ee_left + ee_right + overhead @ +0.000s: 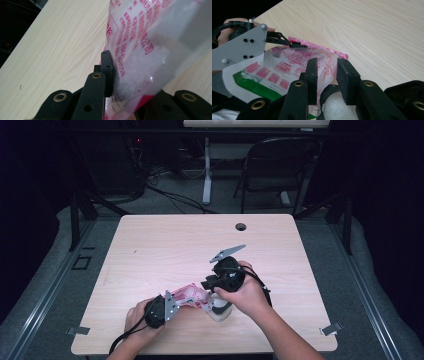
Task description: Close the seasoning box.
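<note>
Bag: clear plastic bag with red print and white granules (192,296) lies near the pale wooden table (165,245)'s front edge; its lower part is hidden by hands
Left gripper (111,72): jaws clamped on the bag's edge; the far jaw is hidden behind plastic
Right gripper (327,75): jaws parted, straddling a bag fold above a black-rimmed container of white grains (337,106), partly cut off

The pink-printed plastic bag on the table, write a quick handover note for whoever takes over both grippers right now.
Left gripper: shut on the edge of the clear plastic bag with pink print.
Right gripper: jaws apart around the bag's other side, not clamped.
Bag sits near the front of the light wooden table, beside a small round container of white granules.
Done: bag held.
Left: probably pouring; unclear.
</note>
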A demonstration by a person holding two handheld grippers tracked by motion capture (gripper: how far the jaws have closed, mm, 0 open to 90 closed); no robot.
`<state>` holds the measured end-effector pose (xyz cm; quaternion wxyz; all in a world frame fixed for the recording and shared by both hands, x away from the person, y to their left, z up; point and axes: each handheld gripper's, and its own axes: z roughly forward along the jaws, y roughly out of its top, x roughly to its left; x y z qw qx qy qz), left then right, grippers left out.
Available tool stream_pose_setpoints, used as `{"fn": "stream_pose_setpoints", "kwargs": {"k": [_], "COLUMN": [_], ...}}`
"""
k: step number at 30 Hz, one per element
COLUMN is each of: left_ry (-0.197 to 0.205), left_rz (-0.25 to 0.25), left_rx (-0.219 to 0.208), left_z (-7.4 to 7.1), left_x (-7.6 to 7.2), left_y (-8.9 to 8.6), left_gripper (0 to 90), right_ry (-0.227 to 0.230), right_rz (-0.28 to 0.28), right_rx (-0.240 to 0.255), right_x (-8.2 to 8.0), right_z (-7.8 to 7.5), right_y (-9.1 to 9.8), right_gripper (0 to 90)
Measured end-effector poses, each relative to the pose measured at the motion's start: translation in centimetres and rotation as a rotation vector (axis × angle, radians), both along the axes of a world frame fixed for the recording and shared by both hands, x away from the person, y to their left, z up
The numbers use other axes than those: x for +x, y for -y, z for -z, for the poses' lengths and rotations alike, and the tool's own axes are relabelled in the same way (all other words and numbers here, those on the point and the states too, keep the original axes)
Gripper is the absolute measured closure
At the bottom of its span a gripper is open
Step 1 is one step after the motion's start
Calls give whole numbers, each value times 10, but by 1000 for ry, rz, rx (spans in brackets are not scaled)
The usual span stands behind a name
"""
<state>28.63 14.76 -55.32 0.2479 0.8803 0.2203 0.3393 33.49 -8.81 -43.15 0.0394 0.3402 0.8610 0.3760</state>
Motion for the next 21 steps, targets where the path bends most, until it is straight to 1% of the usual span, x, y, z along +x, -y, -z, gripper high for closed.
{"fn": "stream_pose_setpoints", "kwargs": {"k": [1, 3, 6, 8, 10, 11, 14, 16, 21], "left_ry": [0, -8, -13, -24, -24, -30, -38, -47, -79], "left_rz": [0, 0, -6, -9, -10, -15, -15, -22, -37], "left_rx": [0, -3, -18, -27, -31, -41, -48, -63, -116], "left_z": [0, 0, 0, -1, -1, 0, -1, -1, 0], "left_x": [0, 1, 1, 2, 2, 3, 4, 5, 9], "left_y": [0, -1, -2, -3, -3, -4, -5, -6, -11], "left_gripper": [850, 850, 849, 849, 850, 850, 850, 850, 849], "right_ry": [1, 8, 13, 13, 13, 15, 16, 16, 21], "right_rz": [-4, 5, 13, 12, 15, 16, 17, 20, 27], "right_rx": [-3, 9, 10, 8, 8, 11, 8, 13, 15], "right_x": [0, 0, 0, 0, 0, 0, 0, 0, 1], "right_z": [-1, -2, -4, -4, -4, -3, -4, -4, -4], "right_y": [1, 3, 5, 6, 6, 6, 6, 7, 9], "right_gripper": [706, 704, 702, 702, 702, 702, 700, 696, 693]}}
